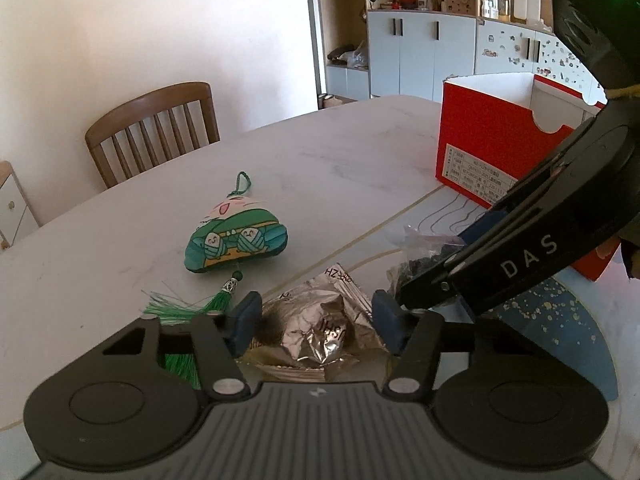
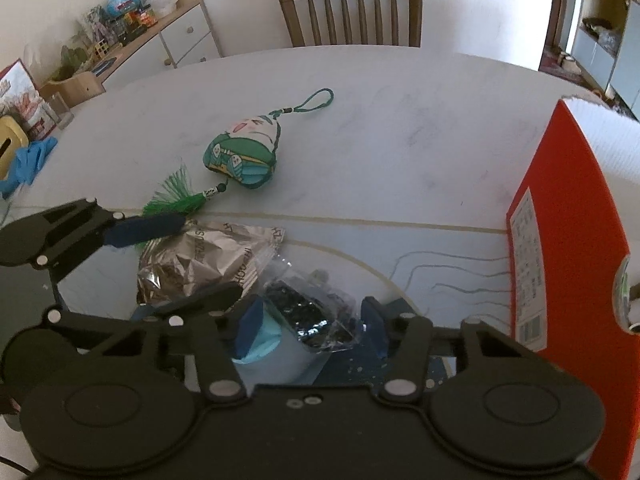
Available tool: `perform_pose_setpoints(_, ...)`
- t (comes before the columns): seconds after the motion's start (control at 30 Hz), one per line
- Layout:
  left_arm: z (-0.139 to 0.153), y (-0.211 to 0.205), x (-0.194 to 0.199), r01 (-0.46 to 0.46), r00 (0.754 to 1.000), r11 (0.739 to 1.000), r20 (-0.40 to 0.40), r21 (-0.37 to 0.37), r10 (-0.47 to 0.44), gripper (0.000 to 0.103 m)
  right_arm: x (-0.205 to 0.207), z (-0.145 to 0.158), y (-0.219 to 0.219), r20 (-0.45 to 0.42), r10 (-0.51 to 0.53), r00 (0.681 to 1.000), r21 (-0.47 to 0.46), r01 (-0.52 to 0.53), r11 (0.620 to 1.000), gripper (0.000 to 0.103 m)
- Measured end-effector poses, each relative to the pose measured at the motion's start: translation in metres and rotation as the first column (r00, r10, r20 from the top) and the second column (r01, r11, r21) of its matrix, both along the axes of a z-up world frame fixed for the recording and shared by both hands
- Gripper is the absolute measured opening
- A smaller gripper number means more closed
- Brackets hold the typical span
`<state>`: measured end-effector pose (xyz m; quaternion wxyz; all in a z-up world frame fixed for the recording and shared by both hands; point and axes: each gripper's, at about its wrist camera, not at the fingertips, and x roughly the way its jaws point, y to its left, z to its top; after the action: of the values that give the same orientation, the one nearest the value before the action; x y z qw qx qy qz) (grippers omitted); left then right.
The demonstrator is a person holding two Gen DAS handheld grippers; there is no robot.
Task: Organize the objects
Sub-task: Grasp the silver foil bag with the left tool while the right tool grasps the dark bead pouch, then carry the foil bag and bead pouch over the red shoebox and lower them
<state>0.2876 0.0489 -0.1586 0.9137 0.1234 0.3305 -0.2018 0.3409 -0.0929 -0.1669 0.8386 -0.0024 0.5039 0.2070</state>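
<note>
the left gripper is spread with its blue pads either side of the crumpled silver foil packet, not yet pinching it; the right gripper is likewise spread around a small clear bag of dark bits, which lies just beside the foil packet on the side toward the red box. both bags look light, soft and crinkly, and probably slippery, so a pinch across the bunched middle seems safer than one at a loose edge. beyond the foil packet, on the side away from the red box, lies a green fabric sachet charm shaped like a rice dumpling, with cartoon faces, a green tassel touching the packet's edge and a cord loop at its far end; it seems stuffed, squashy and easy to take by the body. the open red box stands on the white table, well apart from the charm.
</note>
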Motion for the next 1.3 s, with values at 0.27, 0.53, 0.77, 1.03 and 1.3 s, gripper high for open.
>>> perform_pose_setpoints(0.27,0.005,-0.001,-0.001,-0.007,1.000,1.000,0.011,0.008,0.007,0.031,-0.004,0.004,-0.004,0.003,-0.040,0.999,0.005,0.040,0.999,0.033)
perform_pose_setpoints(0.53,0.015,0.007,-0.004,-0.060,0.998,0.998,0.006,-0.018,0.060,0.022,-0.021,0.021,-0.009,0.044,-0.079,0.996,0.014,0.079,0.997,0.031)
perform_pose_setpoints(0.77,0.028,0.022,-0.012,-0.129,0.991,0.987,-0.046,-0.097,0.125,0.016,-0.043,0.043,-0.016,0.068,-0.095,0.993,0.035,0.092,0.995,0.031)
perform_pose_setpoints(1.03,0.042,0.032,-0.036,-0.191,0.978,0.966,-0.120,-0.174,0.171,0.016,-0.074,0.063,-0.028,0.067,-0.112,0.991,0.060,0.108,0.992,0.031)
perform_pose_setpoints(1.3,0.063,0.017,-0.072,-0.204,0.974,0.958,-0.140,-0.201,0.179,0.016,-0.103,0.085,-0.048,0.089,-0.110,0.990,0.067,0.104,0.992,0.031)
